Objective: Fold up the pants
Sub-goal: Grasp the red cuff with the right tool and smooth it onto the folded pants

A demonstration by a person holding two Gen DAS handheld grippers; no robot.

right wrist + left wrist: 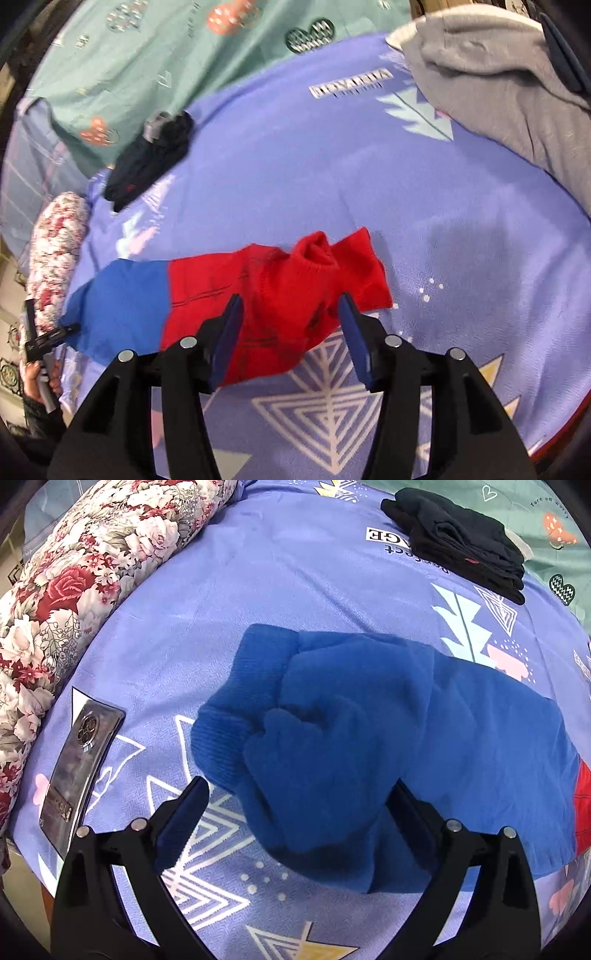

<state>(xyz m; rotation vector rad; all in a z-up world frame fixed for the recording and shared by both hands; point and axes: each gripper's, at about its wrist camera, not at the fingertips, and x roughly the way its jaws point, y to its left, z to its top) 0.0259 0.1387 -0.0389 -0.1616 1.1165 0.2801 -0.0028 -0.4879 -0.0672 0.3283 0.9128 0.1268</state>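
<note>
Left tool (297,801): jaws standing released, hovering over the bunched blue leg end of the pants (369,746), gripping nothing. Right tool (291,314): jaws spread wide, poised above the red waist section, nothing between them. Pants: blue-and-red knit, lying across the lavender patterned bedsheet (295,590), cuffs crumpled toward the left tool. Smartphone (79,760): lying camera-side up on the sheet, left of the blue cuffs. Floral quilt roll (74,579): resting along the bed's left edge. Folded black garment (461,539): sitting far back on the sheet. Grey garment (498,96): heaped at the far right.
</note>
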